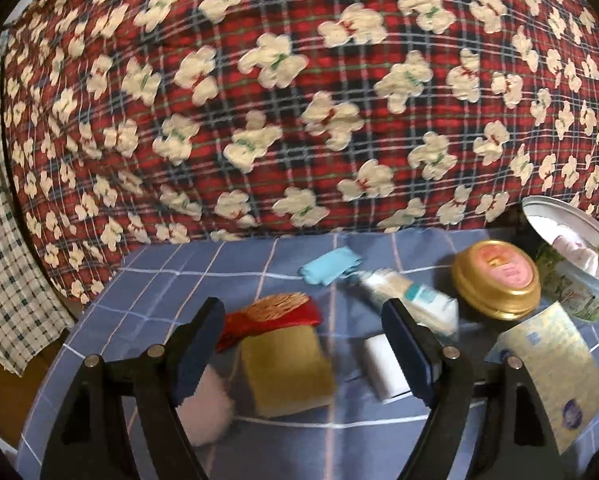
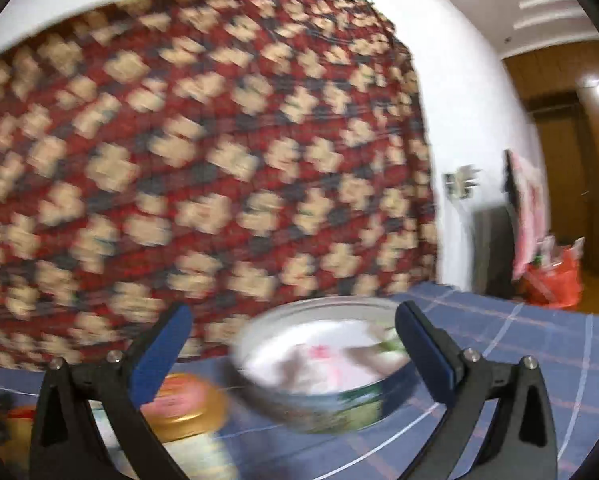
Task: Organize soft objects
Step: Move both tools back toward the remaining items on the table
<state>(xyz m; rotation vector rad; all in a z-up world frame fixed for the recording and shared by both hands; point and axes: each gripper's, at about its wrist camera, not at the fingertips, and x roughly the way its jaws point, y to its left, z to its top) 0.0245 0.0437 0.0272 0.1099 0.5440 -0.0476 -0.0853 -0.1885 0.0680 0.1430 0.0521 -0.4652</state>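
In the left wrist view my left gripper (image 1: 303,309) is open over a table with a blue checked cloth (image 1: 171,280). Beneath and between its fingers lie a yellow sponge (image 1: 285,372), a red and tan tuft (image 1: 277,314) and a white block (image 1: 381,368). A pink fluffy pad (image 1: 207,412) sits by the left finger. An open round tin (image 1: 571,264) with soft white and pink stuff inside stands at the right. In the blurred right wrist view my right gripper (image 2: 294,312) is open, and the tin (image 2: 319,364) lies just ahead between its fingers, untouched.
A light blue cloth (image 1: 329,266), a tube (image 1: 409,296), a gold tin with a pink lid (image 1: 497,282) and a shiny packet (image 1: 555,372) also lie on the table. A red plaid quilt (image 1: 299,100) rises right behind it. A doorway and red bags (image 2: 555,280) are far right.
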